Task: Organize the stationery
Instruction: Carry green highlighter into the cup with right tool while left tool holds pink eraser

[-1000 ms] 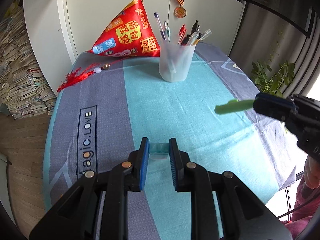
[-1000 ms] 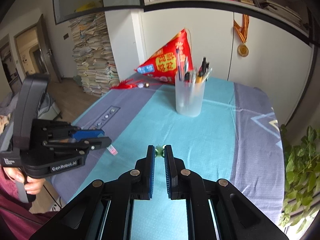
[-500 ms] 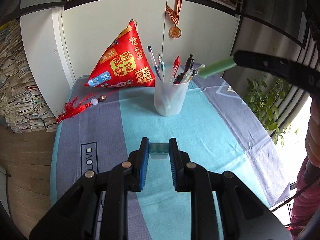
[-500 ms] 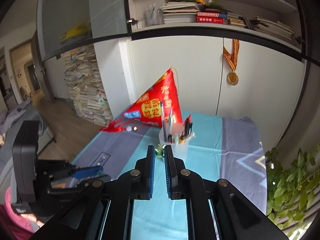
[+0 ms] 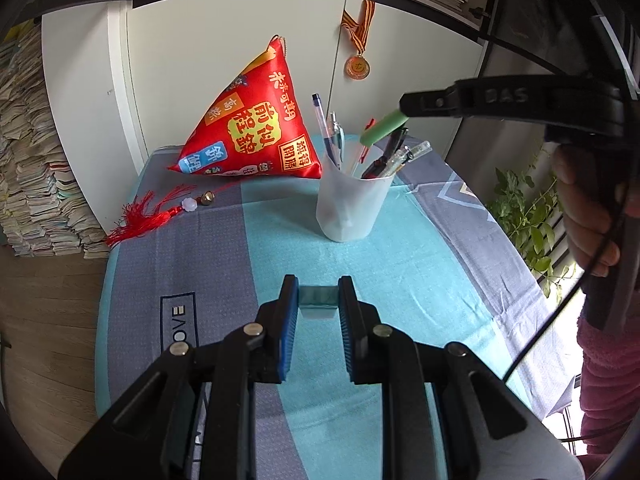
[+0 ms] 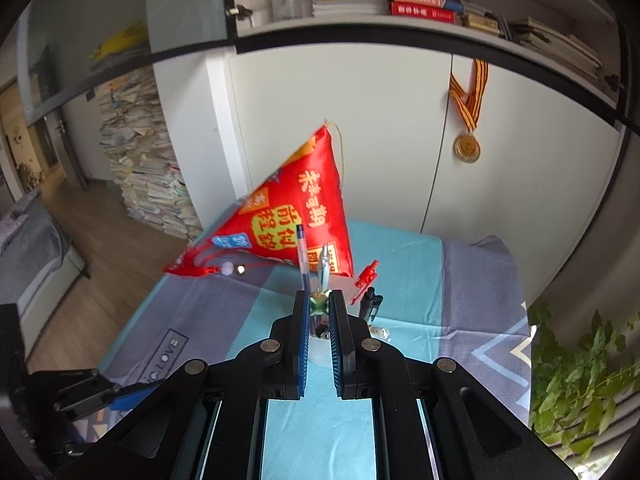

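The green pen [image 5: 384, 127] sits clamped in my right gripper [image 6: 319, 307], its tip above the frosted pen cup [image 5: 352, 204]; from my right wrist only its end shows, and the cup is mostly hidden behind my fingers. My left gripper [image 5: 318, 295], nearer than the cup, clenches a small teal block [image 5: 318, 296], too indistinct to identify.

One cup [image 5: 352, 208] — several pens [image 5: 325, 132] (exact count unclear) — one medal [image 5: 357, 66], one red pouch [image 5: 248, 132].
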A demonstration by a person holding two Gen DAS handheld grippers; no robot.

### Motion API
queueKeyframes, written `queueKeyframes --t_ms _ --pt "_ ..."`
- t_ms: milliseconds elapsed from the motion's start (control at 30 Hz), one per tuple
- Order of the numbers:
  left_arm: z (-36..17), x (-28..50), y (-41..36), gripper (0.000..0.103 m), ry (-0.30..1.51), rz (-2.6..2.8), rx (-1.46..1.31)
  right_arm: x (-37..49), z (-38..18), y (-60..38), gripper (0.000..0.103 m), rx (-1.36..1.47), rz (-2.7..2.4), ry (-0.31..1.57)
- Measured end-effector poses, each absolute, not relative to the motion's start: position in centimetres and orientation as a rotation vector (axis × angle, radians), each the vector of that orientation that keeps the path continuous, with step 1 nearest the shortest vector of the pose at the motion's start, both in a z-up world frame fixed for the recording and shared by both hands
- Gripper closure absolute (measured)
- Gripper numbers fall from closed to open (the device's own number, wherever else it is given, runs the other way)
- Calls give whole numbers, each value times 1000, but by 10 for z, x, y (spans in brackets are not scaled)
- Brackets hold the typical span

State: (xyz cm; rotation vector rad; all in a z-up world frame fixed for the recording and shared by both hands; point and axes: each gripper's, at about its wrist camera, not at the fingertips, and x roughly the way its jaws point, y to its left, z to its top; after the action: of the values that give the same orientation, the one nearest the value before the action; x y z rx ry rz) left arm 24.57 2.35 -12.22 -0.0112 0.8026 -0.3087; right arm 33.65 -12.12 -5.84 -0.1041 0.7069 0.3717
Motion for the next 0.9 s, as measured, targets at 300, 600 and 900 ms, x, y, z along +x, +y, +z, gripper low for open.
queueKeyframes --t_ms 300,600,900 --pt "-123 258 37 85 805 -309 -30 377 -81 -113 93 -110 323 814" --pt "-129 268 37 85 826 -315 -38 392 -89 -108 93 -123 292 841" --pt "-125 272 32 85 824 -315 -29 391 -88 -115 92 -78 308 834"
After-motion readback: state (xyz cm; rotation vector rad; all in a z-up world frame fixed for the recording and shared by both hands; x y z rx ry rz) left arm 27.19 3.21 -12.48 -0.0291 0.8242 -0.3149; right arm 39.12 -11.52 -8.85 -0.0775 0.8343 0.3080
